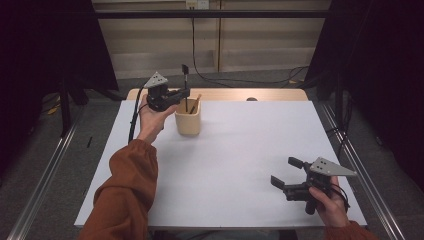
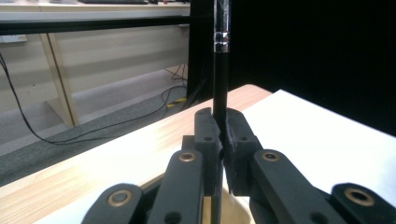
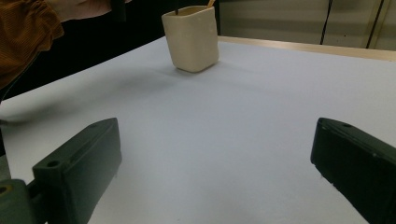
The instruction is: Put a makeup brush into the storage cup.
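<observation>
High view puts the left gripper (image 1: 186, 93) over the beige cup (image 1: 188, 120) near the table's far left, its jaws clamped tight on a thin black brush (image 1: 185, 80) that stands upright. The brush's lower end drops inside the cup, hidden by the rim, so whether it touches the bottom cannot be told. A light wooden stick (image 1: 194, 104) leans in the same cup, just beside the brush; its lower part is hidden too.

Left gripper view shows the brush (image 2: 220, 70) as a dark shaft with a silver band, cut off at the top edge, pinched between the closed jaws. The cup's rim peeks out below the jaws, mostly covered by them.

Right gripper (image 1: 287, 175) hovers low at the near right corner of the white table (image 1: 240, 150), well apart from the cup, its jaws spread wide with nothing between them. In the right gripper view the cup (image 3: 191, 39) stands across open tabletop, and an orange sleeve (image 3: 25, 32) cuts in at the upper left; the stick tops are clipped by the frame.
</observation>
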